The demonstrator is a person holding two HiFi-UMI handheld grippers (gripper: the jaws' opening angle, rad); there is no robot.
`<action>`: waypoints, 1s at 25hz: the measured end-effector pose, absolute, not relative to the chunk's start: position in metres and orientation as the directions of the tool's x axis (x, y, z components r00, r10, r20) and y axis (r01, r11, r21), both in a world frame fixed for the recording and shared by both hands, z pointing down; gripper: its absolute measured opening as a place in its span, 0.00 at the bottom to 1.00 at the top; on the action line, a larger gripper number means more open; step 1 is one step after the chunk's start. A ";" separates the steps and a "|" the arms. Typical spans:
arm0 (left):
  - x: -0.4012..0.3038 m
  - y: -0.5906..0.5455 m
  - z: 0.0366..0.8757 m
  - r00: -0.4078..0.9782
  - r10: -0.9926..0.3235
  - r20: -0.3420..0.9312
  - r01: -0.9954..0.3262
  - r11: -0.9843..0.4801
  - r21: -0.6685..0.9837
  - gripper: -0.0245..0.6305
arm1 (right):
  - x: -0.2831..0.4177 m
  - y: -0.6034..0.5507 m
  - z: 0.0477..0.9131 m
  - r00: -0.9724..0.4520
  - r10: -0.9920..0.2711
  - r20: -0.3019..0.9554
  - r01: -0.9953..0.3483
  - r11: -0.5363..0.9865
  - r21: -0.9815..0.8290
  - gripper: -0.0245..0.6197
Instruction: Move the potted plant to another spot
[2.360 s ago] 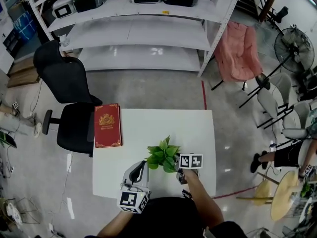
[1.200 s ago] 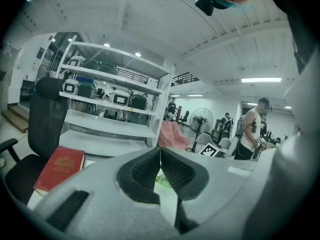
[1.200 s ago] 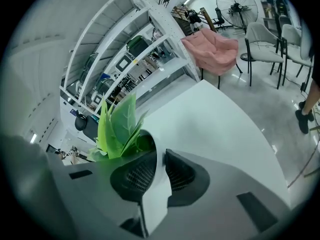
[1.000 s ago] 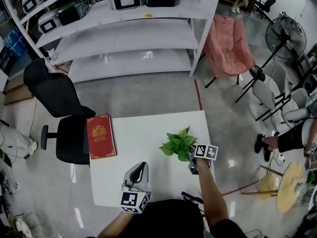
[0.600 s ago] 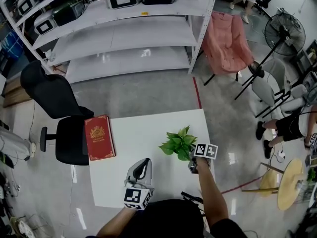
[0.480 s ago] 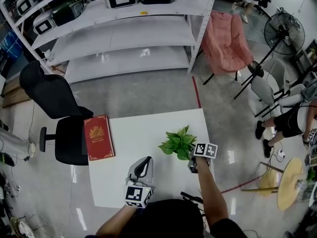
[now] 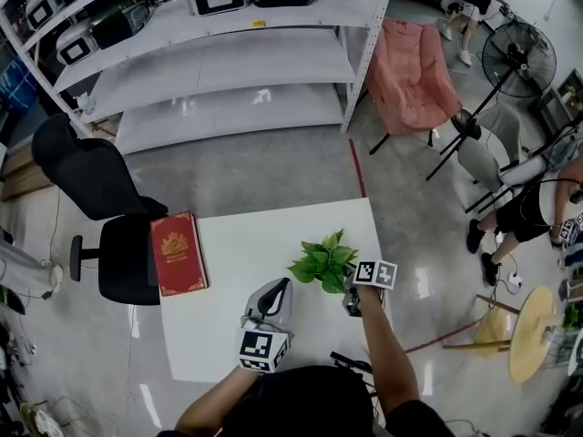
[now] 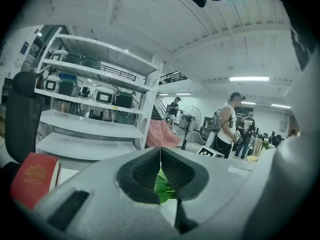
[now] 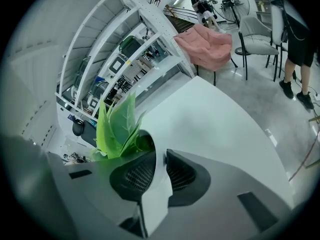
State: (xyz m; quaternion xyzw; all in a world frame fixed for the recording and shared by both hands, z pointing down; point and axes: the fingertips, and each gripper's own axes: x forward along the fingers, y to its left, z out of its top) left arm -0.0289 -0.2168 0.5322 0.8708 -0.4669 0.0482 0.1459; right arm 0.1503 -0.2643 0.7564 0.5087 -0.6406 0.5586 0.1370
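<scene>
The small green-leaved potted plant [image 7: 323, 262] stands near the right edge of the white table [image 7: 246, 244]. The right gripper [image 9: 160, 169] pinches its rigid white rim; the plant is likely light, its leaves soft. The left gripper [image 8: 160, 156] has its jaws together and holds nothing.

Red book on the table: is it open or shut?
Shut. The red book lies flat on the white table, its closed cover with a gold emblem facing up.

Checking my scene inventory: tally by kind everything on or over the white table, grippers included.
red book: 1
potted plant: 1
grippers: 2, left gripper and right gripper
Total: 4
</scene>
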 end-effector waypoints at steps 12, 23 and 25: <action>-0.028 -0.209 0.534 0.570 -0.789 0.227 -0.819 -0.523 0.236 0.07 | 0.153 -0.270 0.751 -0.445 -0.522 0.728 -0.775 -0.183 -0.605 0.23; -0.036 -0.201 0.529 0.567 -0.796 0.214 -0.820 -0.518 0.244 0.07 | 0.161 -0.268 0.730 -0.400 -0.565 0.722 -0.798 -0.173 -0.578 0.24; -0.035 -0.197 0.529 0.569 -0.794 0.212 -0.818 -0.521 0.245 0.07 | 0.166 -0.265 0.725 -0.386 -0.575 0.721 -0.806 -0.170 -0.567 0.24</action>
